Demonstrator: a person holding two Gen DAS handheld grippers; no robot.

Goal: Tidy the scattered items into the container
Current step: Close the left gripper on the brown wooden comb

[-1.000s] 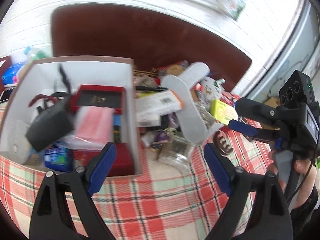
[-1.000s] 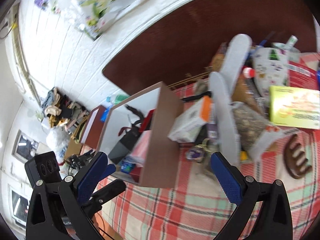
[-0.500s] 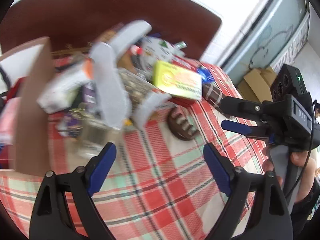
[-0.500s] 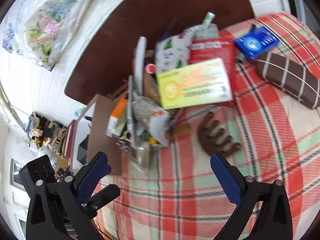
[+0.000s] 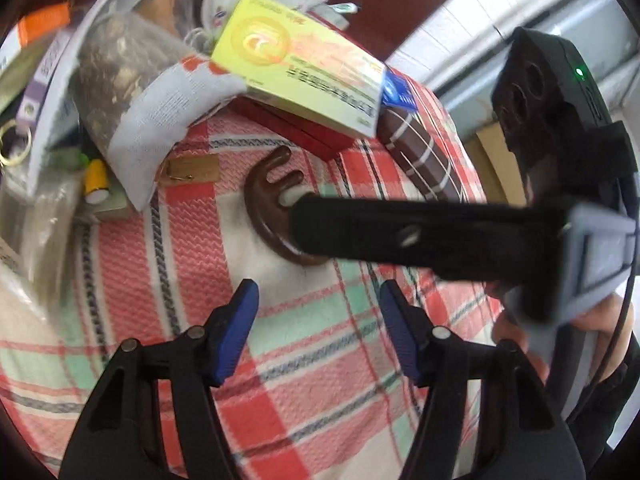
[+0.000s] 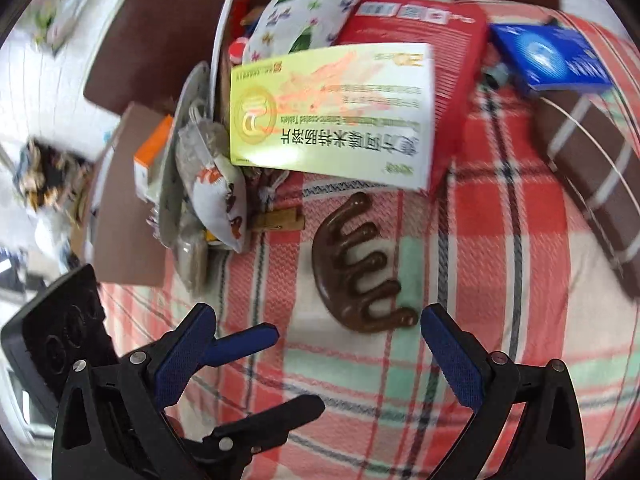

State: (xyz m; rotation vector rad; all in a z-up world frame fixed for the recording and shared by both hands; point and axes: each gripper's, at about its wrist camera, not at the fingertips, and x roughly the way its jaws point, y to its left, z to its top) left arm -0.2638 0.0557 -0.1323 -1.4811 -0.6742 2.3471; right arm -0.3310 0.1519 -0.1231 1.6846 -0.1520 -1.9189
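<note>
A brown wooden comb (image 6: 356, 268) lies on the plaid cloth, just ahead of my open right gripper (image 6: 316, 350). In the left wrist view the comb (image 5: 268, 204) is partly covered by the right gripper's finger (image 5: 400, 236). My left gripper (image 5: 318, 334) is open and empty, a little nearer than the comb. A yellow-green tablet box (image 6: 332, 116) rests on a red box (image 6: 440, 40) behind the comb. The cardboard container (image 6: 124, 208) stands at the left.
A heap of items lies by the container: a grey pouch (image 6: 216, 196), a flowered bag (image 6: 304, 16), an orange-capped box (image 6: 154, 148). A blue box (image 6: 548, 60) and a brown striped case (image 6: 592, 172) lie to the right. A wooden clip (image 6: 278, 220) lies left of the comb.
Both grippers have swung right, away from the container, and moved down close to the comb. The left gripper's jaws are narrower than before. The right gripper now reaches across the left view.
</note>
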